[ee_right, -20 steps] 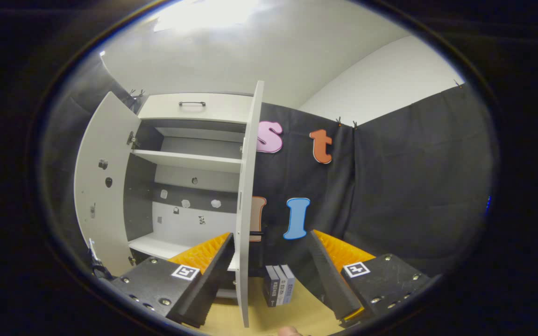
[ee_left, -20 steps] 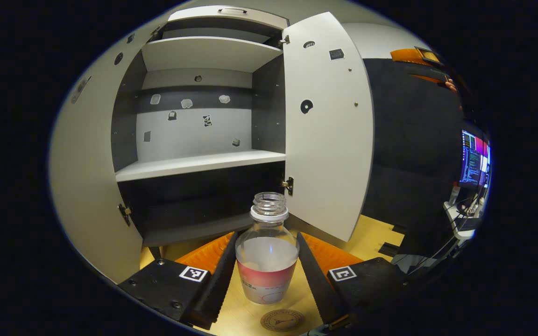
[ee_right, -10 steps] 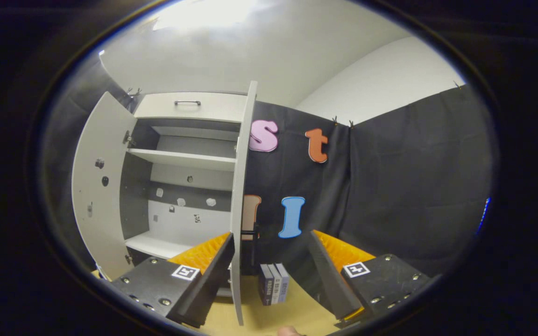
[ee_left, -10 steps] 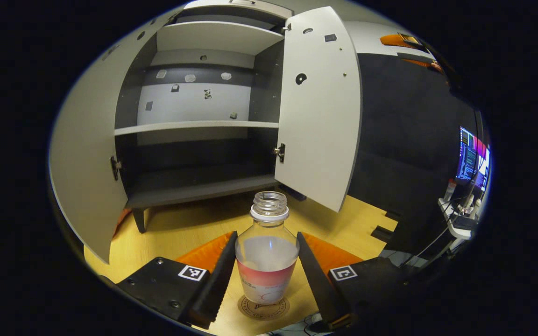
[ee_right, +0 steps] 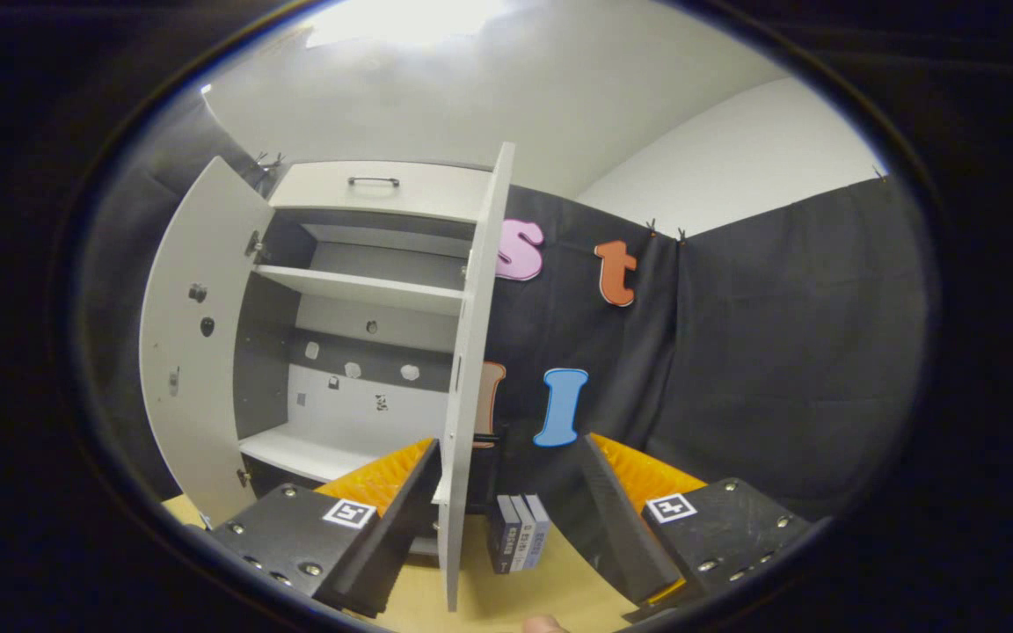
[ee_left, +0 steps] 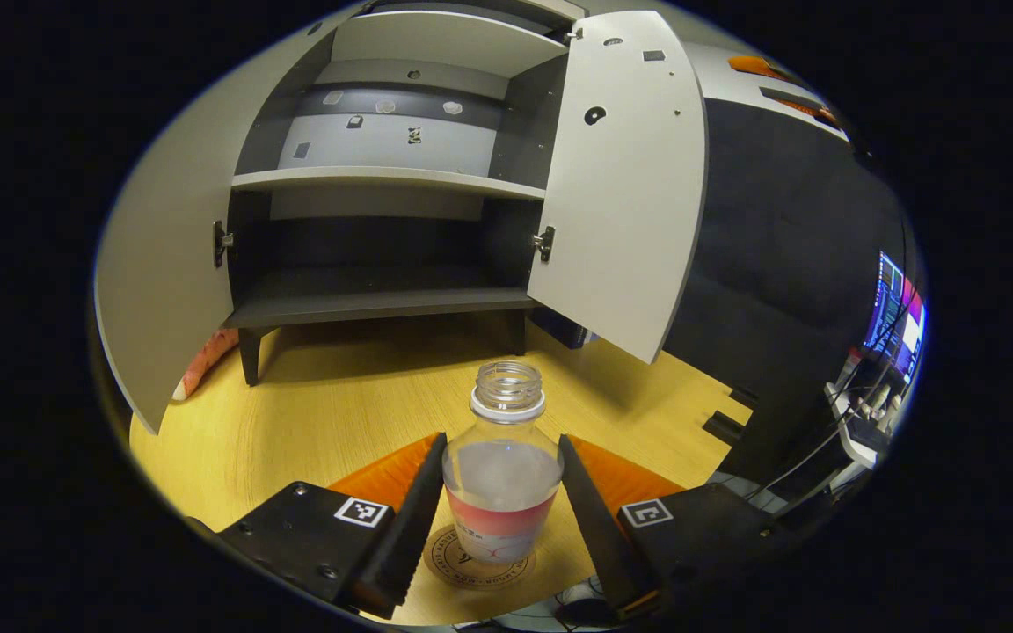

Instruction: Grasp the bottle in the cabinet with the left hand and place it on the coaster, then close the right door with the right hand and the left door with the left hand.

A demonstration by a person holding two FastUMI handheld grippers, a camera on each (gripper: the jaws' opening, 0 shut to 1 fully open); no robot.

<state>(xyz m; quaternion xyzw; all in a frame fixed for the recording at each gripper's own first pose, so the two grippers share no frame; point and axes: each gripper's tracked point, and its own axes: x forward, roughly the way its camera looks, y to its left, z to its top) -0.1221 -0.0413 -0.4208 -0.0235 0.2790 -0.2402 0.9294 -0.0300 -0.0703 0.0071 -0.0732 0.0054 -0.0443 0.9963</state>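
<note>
Wooden tabletop (ee_left: 322, 413) spreads out in front of us in the left gripper view, pale and bare up to the foot of the cabinet (ee_left: 383, 303), which stands at the back with both doors swung wide. Our left gripper (ee_left: 502, 505) has its two fingers pressed against the sides of the bottle (ee_left: 503, 488), a clear, uncapped one with a red and white label. The bottle stands upright over the round coaster (ee_left: 471, 563), whose printed rim peeks out beneath its base; we cannot tell whether the base is actually resting on it. From here the left door (ee_left: 150, 264) sweeps down the left edge and the right door (ee_left: 625, 185) hangs open toward us, its inner face showing. The lower shelf behind the bottle is dark. Far right, a lit monitor (ee_left: 895, 312) glows beside some cables.

From the right gripper view we get what the other camera misses: the cabinet's top drawer with its dark handle (ee_right: 374, 181), and the right door (ee_right: 471, 378) seen almost edge-on, rising between our fingers. Our right gripper (ee_right: 506, 519) is spread apart and holds nothing. A few small boxes (ee_right: 520, 543) stand on the table just past the door's edge, against the black cloth wall (ee_right: 779, 369).
</note>
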